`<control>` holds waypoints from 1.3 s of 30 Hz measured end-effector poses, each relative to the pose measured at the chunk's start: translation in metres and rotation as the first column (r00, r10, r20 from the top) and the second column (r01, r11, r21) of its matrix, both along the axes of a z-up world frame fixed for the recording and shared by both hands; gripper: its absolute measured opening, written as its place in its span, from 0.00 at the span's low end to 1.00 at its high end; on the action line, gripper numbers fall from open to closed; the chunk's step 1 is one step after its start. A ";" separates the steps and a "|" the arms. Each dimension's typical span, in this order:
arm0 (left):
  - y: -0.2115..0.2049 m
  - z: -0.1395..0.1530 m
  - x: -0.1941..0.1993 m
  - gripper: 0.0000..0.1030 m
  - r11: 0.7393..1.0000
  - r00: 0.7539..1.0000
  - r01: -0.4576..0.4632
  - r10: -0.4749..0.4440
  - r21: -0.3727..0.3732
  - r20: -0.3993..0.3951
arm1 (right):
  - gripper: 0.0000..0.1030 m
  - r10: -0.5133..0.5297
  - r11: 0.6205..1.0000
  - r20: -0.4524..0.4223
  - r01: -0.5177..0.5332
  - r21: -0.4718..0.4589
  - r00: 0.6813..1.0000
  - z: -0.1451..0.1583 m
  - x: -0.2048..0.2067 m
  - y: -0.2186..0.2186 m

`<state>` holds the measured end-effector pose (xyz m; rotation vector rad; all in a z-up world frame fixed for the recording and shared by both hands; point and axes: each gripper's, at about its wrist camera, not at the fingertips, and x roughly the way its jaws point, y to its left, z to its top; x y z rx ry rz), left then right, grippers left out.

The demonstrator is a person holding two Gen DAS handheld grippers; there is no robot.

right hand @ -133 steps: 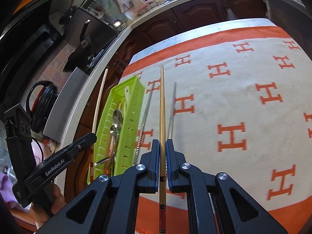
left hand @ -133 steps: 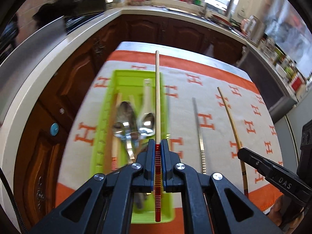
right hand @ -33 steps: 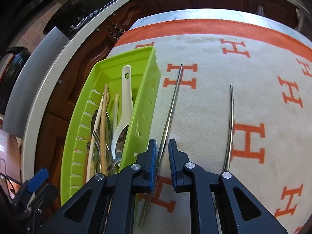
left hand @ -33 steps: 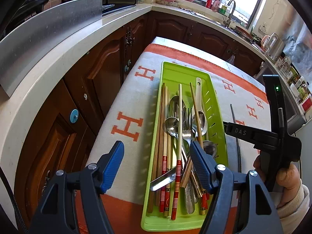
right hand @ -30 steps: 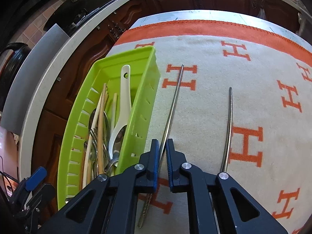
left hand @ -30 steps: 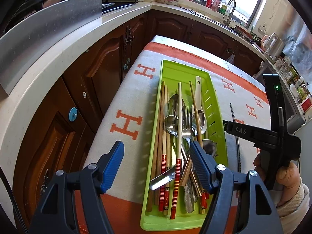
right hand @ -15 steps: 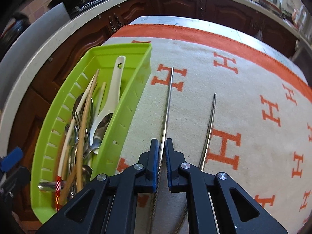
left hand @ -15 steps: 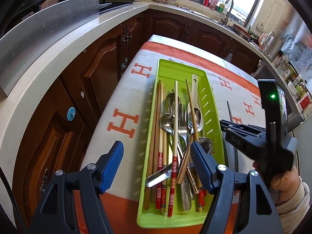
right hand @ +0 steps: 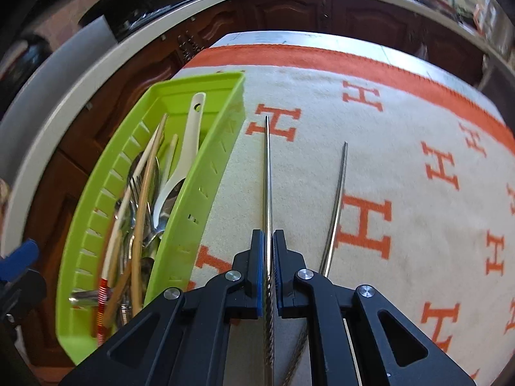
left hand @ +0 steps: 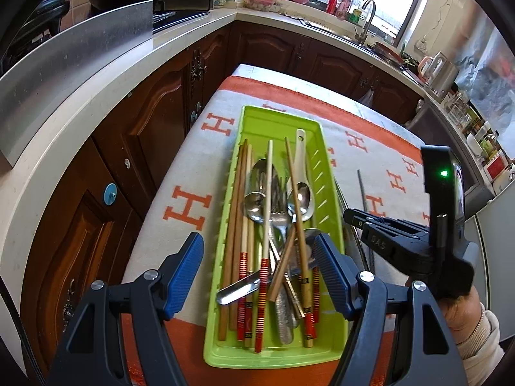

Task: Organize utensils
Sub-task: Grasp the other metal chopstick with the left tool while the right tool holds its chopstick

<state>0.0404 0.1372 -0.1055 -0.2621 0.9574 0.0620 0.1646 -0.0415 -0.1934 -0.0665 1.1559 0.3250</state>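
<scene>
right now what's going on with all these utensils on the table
A person is sorting utensils into a green tray on an orange-and-cream cloth. The right gripper is shut on a metal chopstick beside the tray; a second metal chopstick lies on the cloth next to it. The left gripper hangs open over the tray, holding nothing. The tray already holds wooden chopsticks, spoons and a fork.

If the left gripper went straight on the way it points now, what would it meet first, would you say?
Probably the pile of chopsticks and spoons inside the green tray, lying right between the open left gripper; depth is hard to judge.
</scene>
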 end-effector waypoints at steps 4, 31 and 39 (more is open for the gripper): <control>-0.013 0.002 0.004 0.67 0.999 0.999 0.034 -0.034 0.008 -0.009 | 0.05 -0.041 0.994 -0.034 0.044 0.103 0.999 0.011 -0.002 -0.020; -0.161 -0.075 0.103 0.35 0.951 0.913 0.311 -0.299 -0.004 -0.277 | 0.05 -0.251 0.906 -0.051 0.253 0.339 0.967 0.050 -0.022 -0.163; -0.185 -0.078 0.103 0.13 0.925 0.919 0.348 -0.305 0.152 -0.249 | 0.05 -0.252 0.896 -0.074 0.261 0.360 0.965 0.040 -0.019 -0.169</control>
